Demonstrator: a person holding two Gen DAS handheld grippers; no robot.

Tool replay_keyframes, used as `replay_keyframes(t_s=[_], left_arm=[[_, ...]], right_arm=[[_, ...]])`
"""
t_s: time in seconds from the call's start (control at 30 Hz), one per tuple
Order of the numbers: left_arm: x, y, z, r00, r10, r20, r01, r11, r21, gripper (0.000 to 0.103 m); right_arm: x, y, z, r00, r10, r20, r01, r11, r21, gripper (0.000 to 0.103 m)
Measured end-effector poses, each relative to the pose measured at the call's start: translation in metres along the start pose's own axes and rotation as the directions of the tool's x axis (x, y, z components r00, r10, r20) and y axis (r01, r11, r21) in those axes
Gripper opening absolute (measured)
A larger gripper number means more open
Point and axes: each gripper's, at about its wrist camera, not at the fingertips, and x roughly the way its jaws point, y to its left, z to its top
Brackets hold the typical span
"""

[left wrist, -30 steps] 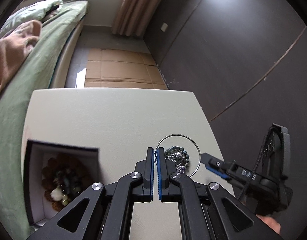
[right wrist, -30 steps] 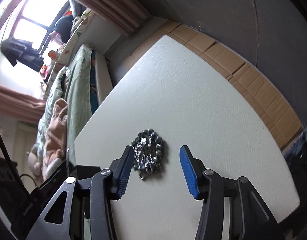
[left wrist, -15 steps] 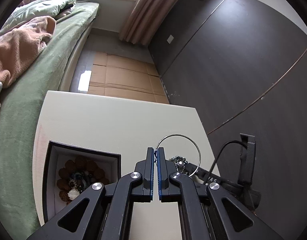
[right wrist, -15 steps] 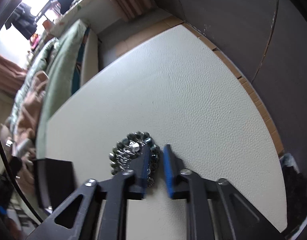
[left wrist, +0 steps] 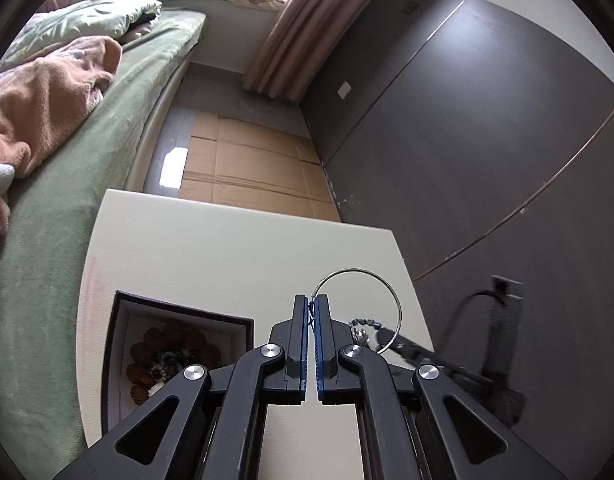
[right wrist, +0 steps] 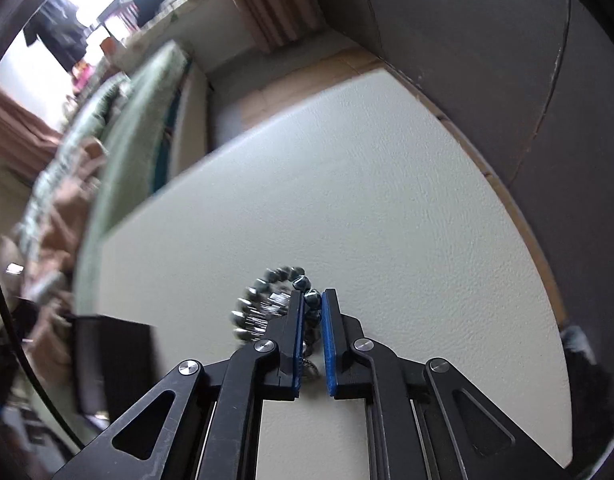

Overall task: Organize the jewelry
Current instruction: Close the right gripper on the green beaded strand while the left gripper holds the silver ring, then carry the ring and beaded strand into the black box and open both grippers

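My left gripper [left wrist: 311,304] is shut on a thin silver ring bangle [left wrist: 391,292] and holds it above the white table [left wrist: 227,256]. Left of it stands a black jewelry box [left wrist: 119,344], open, with brown bead bracelets [left wrist: 175,344] inside. My right gripper [right wrist: 313,300] is shut on a grey beaded bracelet [right wrist: 267,288] that rests on the table [right wrist: 387,200]. The same bracelet [left wrist: 365,325] and the right gripper's tip [left wrist: 403,346] show low right in the left wrist view. The box [right wrist: 107,356] shows at the left of the right wrist view.
A bed with green cover [left wrist: 87,140] and a tan blanket [left wrist: 39,100] lies along the table's left. Flattened cardboard [left wrist: 247,160] covers the floor beyond the far edge. A dark wall [left wrist: 487,140] runs along the right.
My right gripper closed its fingers on the beaded bracelet. My left gripper rose and drew back with the bangle, so more of the box shows.
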Motion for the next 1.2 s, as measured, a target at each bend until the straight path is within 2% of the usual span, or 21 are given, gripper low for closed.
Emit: replay_keyframes(t_s=[0.1, 0.33, 0.6, 1.0, 1.2], left_arm=[[-0.004, 0.001, -0.001, 1.000, 0.003, 0.008, -0.003, 1.000, 0.003, 0.002], [-0.014, 0.001, 0.000, 0.999, 0.007, 0.031, -0.007, 1.000, -0.002, 0.002], [-0.031, 0.010, -0.007, 0.998, 0.017, 0.061, -0.016, 1.000, -0.024, 0.002], [-0.053, 0.040, -0.018, 0.995, 0.050, 0.088, -0.043, 0.996, -0.078, 0.002], [-0.046, 0.050, -0.024, 0.995, 0.095, 0.044, -0.091, 0.992, -0.085, 0.002]], right_arm=[[-0.020, 0.002, -0.002, 0.997, 0.070, 0.041, -0.070, 0.998, -0.004, 0.010], [-0.036, 0.020, -0.012, 0.983, 0.173, 0.062, -0.172, 0.985, -0.011, 0.010], [-0.067, 0.050, -0.018, 0.954, 0.276, 0.121, -0.269, 0.961, -0.068, 0.010], [-0.112, 0.086, -0.030, 0.877, 0.440, 0.193, -0.420, 0.897, -0.137, 0.010], [-0.130, 0.103, -0.035, 0.841, 0.496, 0.218, -0.468, 0.868, -0.167, 0.010]])
